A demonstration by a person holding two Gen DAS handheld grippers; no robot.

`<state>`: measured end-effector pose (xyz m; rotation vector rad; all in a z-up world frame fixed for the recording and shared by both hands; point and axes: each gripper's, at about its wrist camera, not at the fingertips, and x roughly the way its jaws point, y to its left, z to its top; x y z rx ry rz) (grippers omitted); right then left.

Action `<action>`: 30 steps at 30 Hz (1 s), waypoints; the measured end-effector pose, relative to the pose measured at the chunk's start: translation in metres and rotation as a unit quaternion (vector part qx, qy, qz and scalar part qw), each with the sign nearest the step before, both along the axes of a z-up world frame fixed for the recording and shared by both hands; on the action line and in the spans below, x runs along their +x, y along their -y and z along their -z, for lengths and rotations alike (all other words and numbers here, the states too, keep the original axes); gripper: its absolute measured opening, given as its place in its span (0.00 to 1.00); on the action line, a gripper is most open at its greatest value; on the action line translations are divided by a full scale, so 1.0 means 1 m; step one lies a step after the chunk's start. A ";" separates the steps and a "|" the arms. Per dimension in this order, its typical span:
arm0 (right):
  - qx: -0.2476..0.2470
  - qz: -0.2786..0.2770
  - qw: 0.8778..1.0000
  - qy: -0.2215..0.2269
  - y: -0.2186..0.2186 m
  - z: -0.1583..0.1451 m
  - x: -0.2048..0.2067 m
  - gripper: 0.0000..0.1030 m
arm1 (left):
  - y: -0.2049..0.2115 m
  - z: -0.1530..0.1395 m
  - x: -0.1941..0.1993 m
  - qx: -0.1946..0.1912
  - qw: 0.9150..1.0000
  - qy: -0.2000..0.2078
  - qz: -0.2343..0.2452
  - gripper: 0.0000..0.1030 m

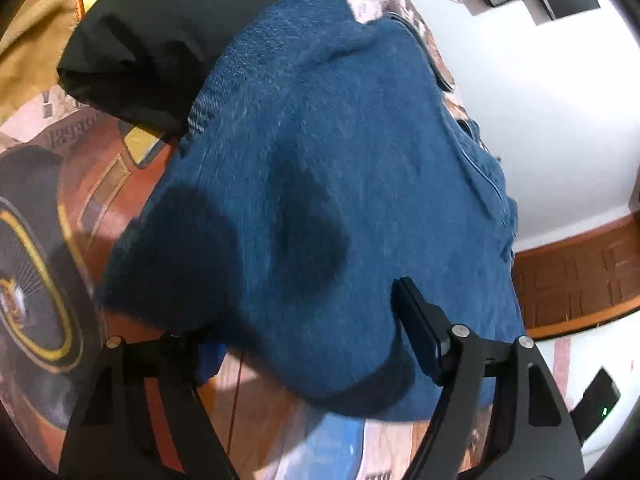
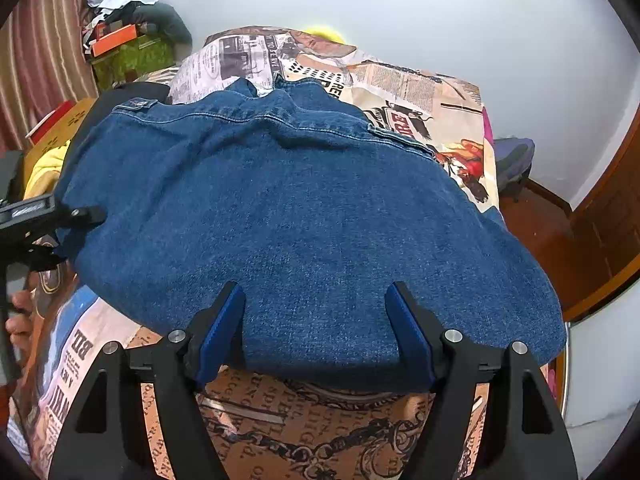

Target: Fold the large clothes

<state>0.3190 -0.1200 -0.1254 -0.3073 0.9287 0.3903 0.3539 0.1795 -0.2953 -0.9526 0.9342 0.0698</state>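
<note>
One denim jacket (image 2: 304, 216) lies mid-frame on the newspaper-print bed (image 2: 400, 80); right tool (image 2: 316, 334) released astride its hem, left tool (image 1: 304, 344) likewise spread; white walls.

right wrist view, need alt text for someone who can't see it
A blue denim garment lies spread on a newspaper-print bedspread, its near edge between the open right gripper. The left gripper is at the garment's left edge; a white wall stands behind.

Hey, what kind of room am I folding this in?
Probably a bedroom: the denim jacket lies on a bed with a newspaper-print sheet, striped curtains hang at one side, and a wooden door stands nearby.
</note>
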 end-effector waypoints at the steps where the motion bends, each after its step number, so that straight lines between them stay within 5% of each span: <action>1: 0.000 -0.001 1.000 -0.002 0.000 -0.001 0.000 0.69 | 0.000 0.001 0.004 0.000 1.000 0.002 -0.007 0.73; 5: 0.007 0.001 1.000 -0.013 -0.001 -0.003 0.001 0.68 | 0.002 0.001 0.009 0.000 0.999 0.007 -0.042 0.72; 15: 0.021 0.000 1.000 -0.016 -0.006 -0.021 -0.006 0.68 | 0.038 -0.070 0.004 0.160 0.985 0.055 -0.037 0.20; 19: 0.031 -0.005 0.999 -0.008 -0.012 -0.033 -0.009 0.68 | 0.048 -0.114 -0.005 0.185 0.976 0.109 -0.027 0.16; 24: 0.045 -0.026 0.999 0.004 -0.030 -0.049 -0.010 0.68 | 0.061 -0.177 -0.028 0.241 0.954 0.178 -0.015 0.11; 30: 0.074 -0.076 0.994 -0.020 -0.064 -0.048 -0.015 0.68 | 0.046 -0.214 -0.066 0.278 0.936 0.214 -0.026 0.11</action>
